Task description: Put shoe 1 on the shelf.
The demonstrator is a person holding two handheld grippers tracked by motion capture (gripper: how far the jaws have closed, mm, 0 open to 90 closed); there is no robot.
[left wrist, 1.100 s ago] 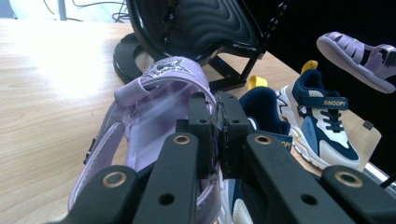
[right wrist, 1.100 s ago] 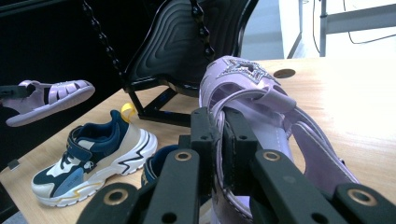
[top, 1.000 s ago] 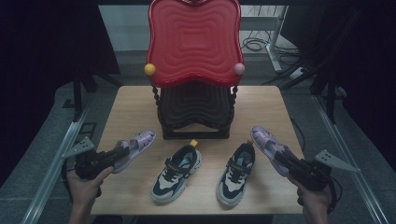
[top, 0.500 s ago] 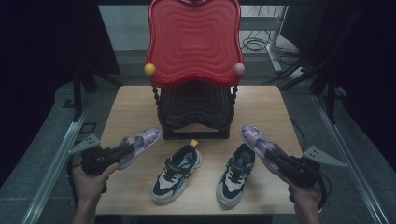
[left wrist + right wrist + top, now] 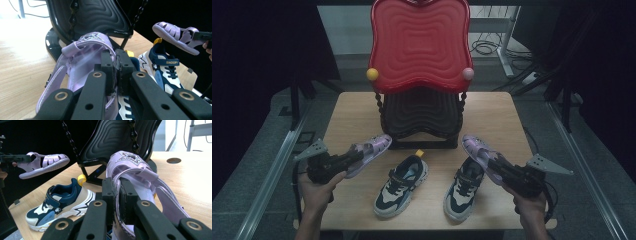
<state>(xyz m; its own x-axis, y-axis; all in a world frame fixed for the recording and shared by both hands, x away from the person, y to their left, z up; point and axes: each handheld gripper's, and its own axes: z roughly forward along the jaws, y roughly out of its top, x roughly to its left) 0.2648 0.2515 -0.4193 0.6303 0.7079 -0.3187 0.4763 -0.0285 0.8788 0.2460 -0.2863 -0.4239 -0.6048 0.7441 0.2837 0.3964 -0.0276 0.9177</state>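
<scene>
Item 1: left lilac sandal (image 5: pixel 368 150). My left tongs (image 5: pixel 353 156) were clamped on its heel strap, jaws pinched nearly together on the thin band. Compared with a second earlier, the sandal had travelled inward and forward, toward the foot of the rack; it was carried above the surface (image 5: pixel 352 115), toe pointing at the rack's base.

Item 2: right lilac sandal (image 5: pixel 478 150). My right tongs (image 5: pixel 492 163) were clamped on its rear strap likewise. It too had moved inward over that second, now hanging just above the right sneaker's heel.

Meaning, as I judged it: both sandals were in transit toward the rack, placement not yet done.

Item 3: left sneaker (image 5: pixel 401 184) and right sneaker (image 5: pixel 464 187), navy and cream, resting on the surface between my two hands, unmoved.

Item 4: two-tier rack (image 5: pixel 421 119), red shelf (image 5: pixel 419 45) on top, black shelf below. Neither shelf held any shoe that I could see. A yellow knob (image 5: pixel 372 74) and a pink knob (image 5: pixel 468 73) sat at the red shelf's front corners.
</scene>
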